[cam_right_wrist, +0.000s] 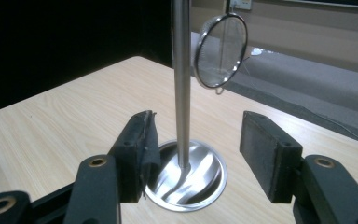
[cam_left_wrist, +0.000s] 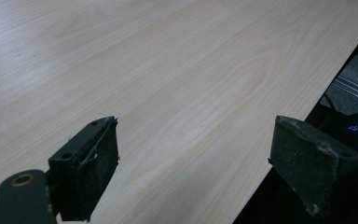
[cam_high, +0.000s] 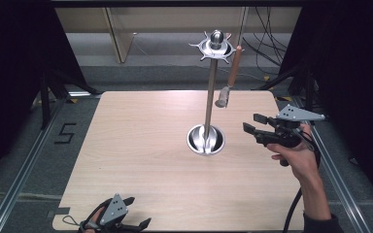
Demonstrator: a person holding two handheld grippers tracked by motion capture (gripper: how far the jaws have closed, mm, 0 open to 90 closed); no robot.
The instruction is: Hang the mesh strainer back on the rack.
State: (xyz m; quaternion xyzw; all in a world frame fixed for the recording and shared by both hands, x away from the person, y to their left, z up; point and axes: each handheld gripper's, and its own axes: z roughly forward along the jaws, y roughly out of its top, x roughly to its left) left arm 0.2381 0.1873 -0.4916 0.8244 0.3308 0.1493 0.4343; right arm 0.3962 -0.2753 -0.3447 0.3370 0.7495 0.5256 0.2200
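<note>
The strainer (cam_high: 229, 77) hangs by its wooden handle from a hook on the star-shaped crown (cam_high: 215, 46) of a utensil stand (cam_high: 210, 97). Its round mesh head dangles just beside the stand's pole, well above the stand's dish-shaped base (cam_high: 206, 140). In the right gripper view the mesh head (cam_right_wrist: 222, 50) shows as a wire-rimmed disc close to the right of the pole (cam_right_wrist: 182, 84). Hung this way, it probably keeps clear of the bench (cam_high: 141, 160) and free to be lifted off.

The stand rises from the far middle of the bench. Its base is a shallow polished bowl (cam_right_wrist: 189, 175); nothing lies in it but the foot of the pole and reflections.

The right gripper (cam_high: 252, 124) is held in a hand (cam_high: 296, 155) to the right of the stand, above the bench, its jaws spread and empty and aimed at the pole. From its own camera, the pole stands between the jaws but farther off, untouched. That aim suggests the stand or the strainer is the hand's concern.

The left gripper (cam_high: 137, 213) sits well apart from the stand, at the near edge of the bench. Its jaws are spread wide and empty, with bare wood (cam_left_wrist: 177, 84) ahead of them, likely parked out of the way.
</note>
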